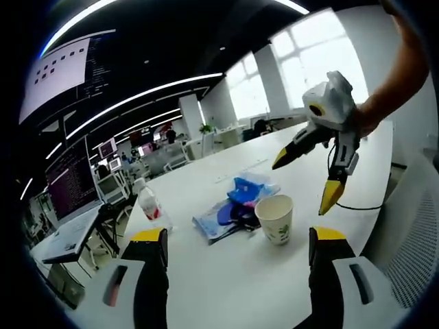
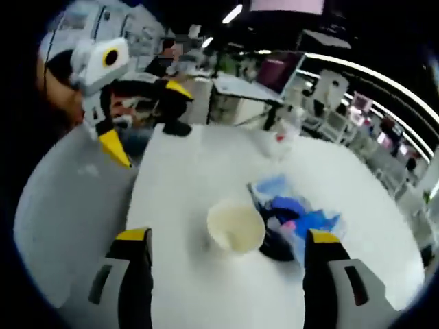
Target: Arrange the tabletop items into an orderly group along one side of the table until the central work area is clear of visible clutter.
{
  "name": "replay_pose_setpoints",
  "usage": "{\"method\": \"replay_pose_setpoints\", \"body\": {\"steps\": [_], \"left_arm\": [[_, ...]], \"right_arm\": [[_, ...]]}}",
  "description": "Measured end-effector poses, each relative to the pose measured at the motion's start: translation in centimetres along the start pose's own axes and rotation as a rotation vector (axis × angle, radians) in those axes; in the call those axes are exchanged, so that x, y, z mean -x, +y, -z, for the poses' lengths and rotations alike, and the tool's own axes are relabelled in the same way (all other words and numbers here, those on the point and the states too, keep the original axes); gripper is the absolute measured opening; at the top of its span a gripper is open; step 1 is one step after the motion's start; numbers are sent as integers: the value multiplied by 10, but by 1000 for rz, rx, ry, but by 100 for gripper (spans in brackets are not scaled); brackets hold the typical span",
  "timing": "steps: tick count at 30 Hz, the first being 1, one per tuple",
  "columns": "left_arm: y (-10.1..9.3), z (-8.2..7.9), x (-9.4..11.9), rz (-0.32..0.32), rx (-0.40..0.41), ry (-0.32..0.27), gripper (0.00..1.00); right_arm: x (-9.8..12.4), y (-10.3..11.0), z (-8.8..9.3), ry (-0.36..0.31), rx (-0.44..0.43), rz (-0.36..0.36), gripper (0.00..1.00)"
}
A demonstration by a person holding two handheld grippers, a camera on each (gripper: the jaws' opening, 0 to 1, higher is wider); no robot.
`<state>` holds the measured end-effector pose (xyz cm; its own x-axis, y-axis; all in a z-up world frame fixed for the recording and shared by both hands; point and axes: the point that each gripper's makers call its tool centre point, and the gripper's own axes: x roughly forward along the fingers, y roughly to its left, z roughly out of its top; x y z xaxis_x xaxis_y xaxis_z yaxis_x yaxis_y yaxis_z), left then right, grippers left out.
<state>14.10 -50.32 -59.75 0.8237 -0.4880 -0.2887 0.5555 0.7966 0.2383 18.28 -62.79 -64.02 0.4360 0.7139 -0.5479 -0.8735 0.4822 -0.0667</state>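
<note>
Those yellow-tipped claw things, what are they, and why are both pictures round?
They are not robot claws. A person holds a hand-held gripper in each hand, and each one carries a small wide-angle camera, which makes the pictures round. The left gripper view looks along the left hand-held gripper, whose two jaws stand apart with nothing between them. There you also see the right hand-held gripper in the air above the table, open and empty. The right gripper view looks down from that one and catches the left one across the table. On the white table stand a paper cup, a blue-and-clear plastic packet beside it, and a small bottle farther off. Nothing is held yet.
</note>
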Motion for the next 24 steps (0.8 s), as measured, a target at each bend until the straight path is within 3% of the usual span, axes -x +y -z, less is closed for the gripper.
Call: {"method": "replay_pose_setpoints", "body": {"steps": [4, 9, 12, 19, 24], "left_arm": [[0, -1, 0, 1, -3, -3, 86], [-3, 0, -1, 9, -14, 2, 87], [-3, 0, -1, 13, -15, 2, 88], [-6, 1, 0, 28, -24, 2, 90], [-7, 1, 0, 36, -26, 4, 92]], "right_arm": [[-2, 0, 12, -5, -100, 17, 91], [-5, 0, 20, -63, -341, 50, 96], [-7, -2, 29, -78, -441, 78, 97], [-13, -2, 54, -67, -559, 127, 99], [-19, 5, 72, -26, -562, 149, 98]]}}
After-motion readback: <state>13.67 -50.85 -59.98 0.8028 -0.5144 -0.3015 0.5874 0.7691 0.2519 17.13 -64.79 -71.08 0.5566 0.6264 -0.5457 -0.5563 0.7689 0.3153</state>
